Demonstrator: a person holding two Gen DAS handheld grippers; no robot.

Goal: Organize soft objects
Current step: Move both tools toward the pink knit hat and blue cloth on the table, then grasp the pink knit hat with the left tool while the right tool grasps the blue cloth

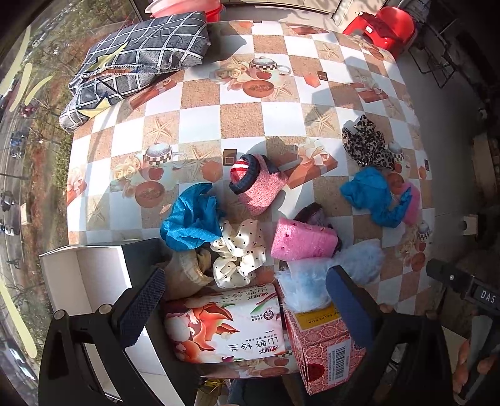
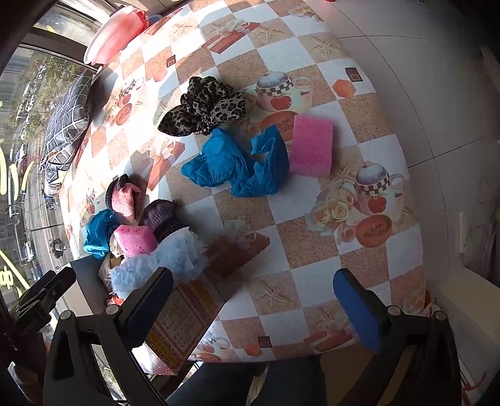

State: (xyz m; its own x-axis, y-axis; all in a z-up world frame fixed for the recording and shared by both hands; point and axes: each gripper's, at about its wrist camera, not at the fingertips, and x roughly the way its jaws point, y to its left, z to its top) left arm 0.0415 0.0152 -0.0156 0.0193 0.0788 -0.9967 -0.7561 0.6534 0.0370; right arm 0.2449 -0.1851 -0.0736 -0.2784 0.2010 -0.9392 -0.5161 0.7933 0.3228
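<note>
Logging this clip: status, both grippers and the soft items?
Left gripper open, empty, over tissue pack. Right gripper open, empty. Soft items scattered: blue cloth, pink sponge, leopard scrunchie. Nothing blocking.

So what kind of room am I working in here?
Probably a home dining spot by a high window: a table with a teapot-print oilcloth, a red plastic stool, and a street with cars below the glass.

The right gripper (image 2: 253,306) hung with its blue-padded jaws spread wide above the checkered tablecloth (image 2: 312,274). Ahead lay a crumpled blue cloth (image 2: 237,162), touching a pink rectangular sponge (image 2: 311,145) on one side and a leopard-print fabric scrunchie (image 2: 203,106) on the other.
</note>
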